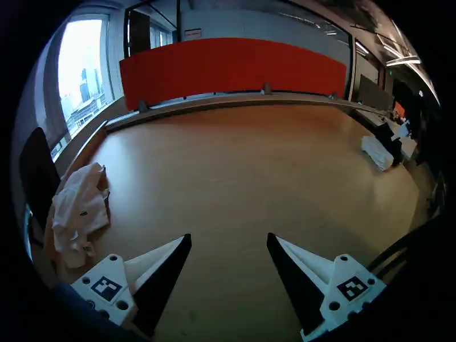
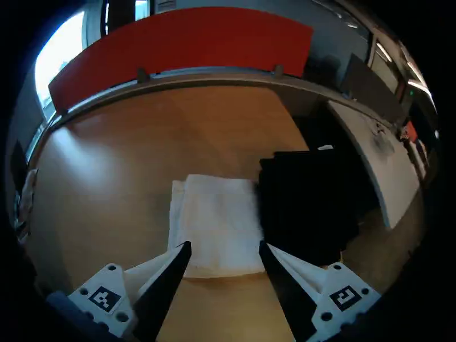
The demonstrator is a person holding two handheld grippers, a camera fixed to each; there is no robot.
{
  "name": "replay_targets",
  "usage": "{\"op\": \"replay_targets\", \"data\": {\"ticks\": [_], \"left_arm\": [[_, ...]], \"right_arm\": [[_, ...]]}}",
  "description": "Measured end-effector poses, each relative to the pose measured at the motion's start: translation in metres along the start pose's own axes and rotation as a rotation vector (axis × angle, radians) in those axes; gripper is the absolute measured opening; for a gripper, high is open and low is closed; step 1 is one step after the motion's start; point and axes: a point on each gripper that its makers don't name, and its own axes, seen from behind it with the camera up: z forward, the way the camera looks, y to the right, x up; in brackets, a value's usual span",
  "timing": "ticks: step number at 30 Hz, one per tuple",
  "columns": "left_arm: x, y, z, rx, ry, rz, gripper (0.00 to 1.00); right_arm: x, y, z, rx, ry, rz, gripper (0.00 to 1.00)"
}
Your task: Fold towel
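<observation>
A folded white towel point(image 2: 216, 222) lies flat on the wooden table point(image 2: 114, 171) in the right gripper view, just ahead of my right gripper point(image 2: 224, 246), which is open with its tips over the towel's near edge. The same folded towel point(image 1: 377, 151) appears far off at the table's right edge in the left gripper view. There my left gripper point(image 1: 229, 238) is open above bare wood. A crumpled pile of white towels point(image 1: 80, 211) lies at its left, near the table's left edge.
A stack of black cloth point(image 2: 310, 199) sits right beside the folded towel. A red partition point(image 1: 228, 65) runs along the table's far edge. A dark chair back point(image 1: 37, 171) stands left of the pile. Another white desk point(image 2: 376, 165) lies to the right.
</observation>
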Motion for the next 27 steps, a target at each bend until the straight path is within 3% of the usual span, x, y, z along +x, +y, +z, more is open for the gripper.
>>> {"op": "replay_targets", "data": {"ticks": [8,20,27], "left_arm": [[0.005,-0.001,0.000,0.006,0.009,-0.009,0.98],[0.011,-0.001,0.002,0.009,0.013,-0.012,0.99],[0.015,-0.003,0.003,0.015,0.019,-0.016,0.98]], "right_arm": [[0.024,-0.004,-0.007,-0.027,0.138,0.075,0.92],[0.049,-0.011,-0.026,-0.095,0.338,0.028,0.92],[0.069,-0.019,-0.039,-0.093,0.473,0.048,0.92]]}}
